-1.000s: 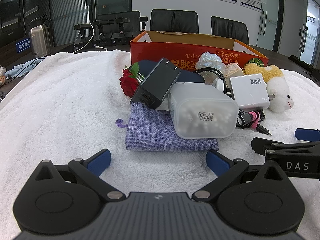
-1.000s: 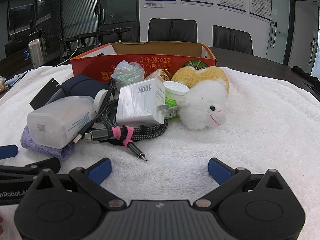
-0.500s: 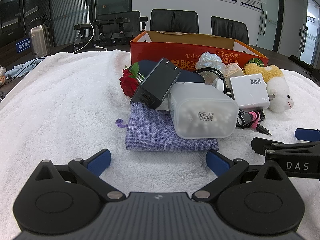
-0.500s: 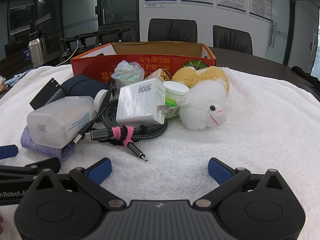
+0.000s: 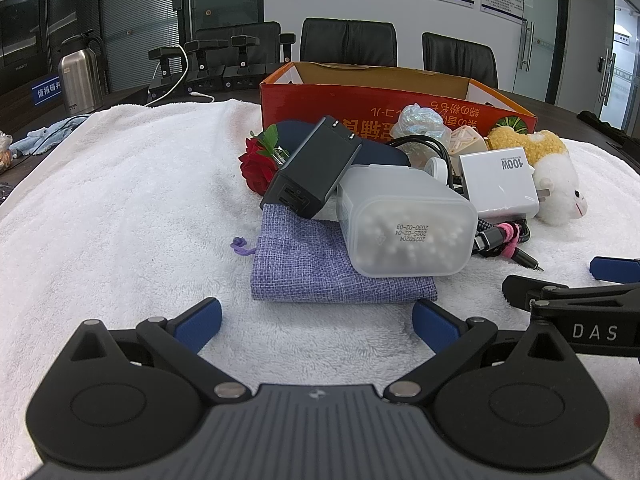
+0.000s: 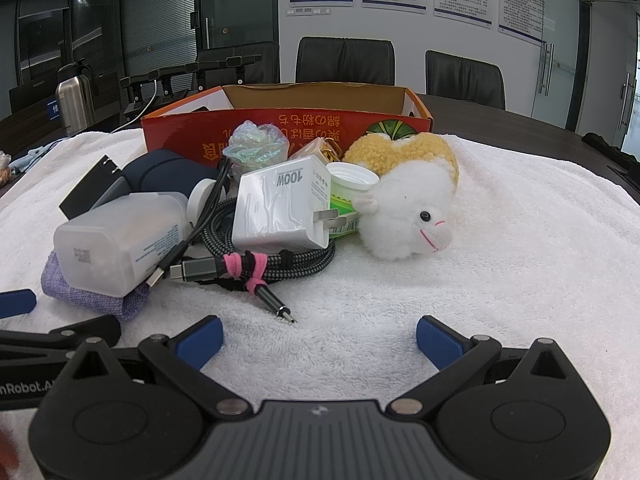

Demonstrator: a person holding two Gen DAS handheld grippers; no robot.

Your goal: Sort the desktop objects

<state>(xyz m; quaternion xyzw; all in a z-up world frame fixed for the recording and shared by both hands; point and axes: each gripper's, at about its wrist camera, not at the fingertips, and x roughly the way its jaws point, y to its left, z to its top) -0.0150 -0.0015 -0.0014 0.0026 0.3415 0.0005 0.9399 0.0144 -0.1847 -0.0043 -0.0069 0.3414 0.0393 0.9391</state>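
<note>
A fluffy white terry towel (image 5: 120, 208) covers the worktop. On it, a coarse-woven lilac cloth pouch (image 5: 312, 268) lies under a frosted, matt translucent plastic box (image 5: 404, 224). At its 11 o'clock sits a matt black plastic charger (image 5: 316, 168). The glossy white plastic charger (image 6: 280, 208) wears wrinkled film; a braided grey fabric cable (image 6: 280, 260) coils beneath. The woolly white plush sheep (image 6: 408, 216) looks soft beside the orange printed cardboard box (image 6: 288, 124).

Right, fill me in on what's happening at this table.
A person holds two grippers over a white towel, sorting a pile of desk clutter. The left gripper and right gripper are both open and empty, short of the pile. The frosted box, white charger and plush sheep lie before the orange cardboard box.
</note>
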